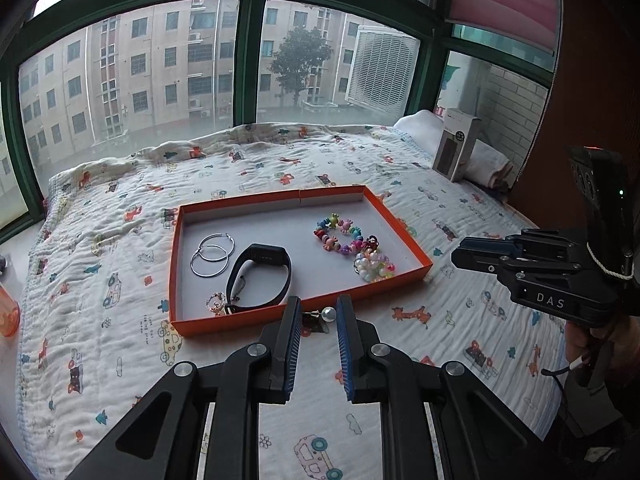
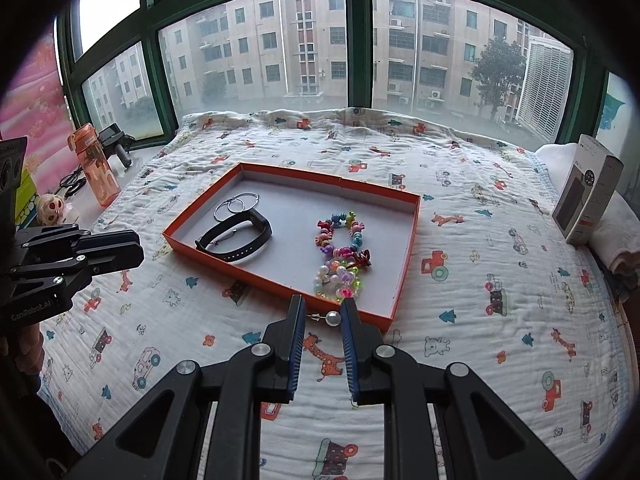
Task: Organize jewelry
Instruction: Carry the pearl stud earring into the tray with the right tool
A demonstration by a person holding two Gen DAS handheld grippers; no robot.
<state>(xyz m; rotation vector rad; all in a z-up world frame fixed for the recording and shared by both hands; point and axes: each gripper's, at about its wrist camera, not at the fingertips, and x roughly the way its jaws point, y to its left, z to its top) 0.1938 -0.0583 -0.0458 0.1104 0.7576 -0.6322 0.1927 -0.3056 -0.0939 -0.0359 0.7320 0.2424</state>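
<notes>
A shallow orange cardboard tray (image 1: 220, 322) w/ a pale grey floor is laid near the middle of a white quilt printed w/ cartoon vehicles (image 1: 120, 240). Open quilt is left on every side of it: a wide strip near, more at left and right, a narrower band far, up to the green window frame (image 1: 248, 60). At far right the quilt's edge is taken up by a grey upright carton (image 1: 456, 148); on the sill at far left a translucent orange bottle (image 2: 94, 168) is stood.

Inside the tray, bare floor is seen along the far wall and in the centre. A pair of thin silver hoops (image 1: 211, 255) and a black wrist band (image 1: 264, 250) are kept left, a small gold-coloured charm (image 1: 216, 304) in the near left corner, a multicoloured bead bracelet (image 1: 332, 242) and a pastel bead cluster (image 1: 372, 266) right.

The left gripper (image 1: 318, 314) is pitched down, tips just short of the tray's near rim, approx. mid-length. Its jaws are drawn close and pinched on a pearl stud earring (image 1: 329, 314), pearl at the right pad.

The right gripper (image 2: 323, 317) is tilted down likewise, near the tray's near right corner, well apart from the other. A second pearl stud (image 2: 333, 317) is nipped btwn its pads, post to the left. Part of the right hand (image 1: 588, 340) is seen on its handle.
</notes>
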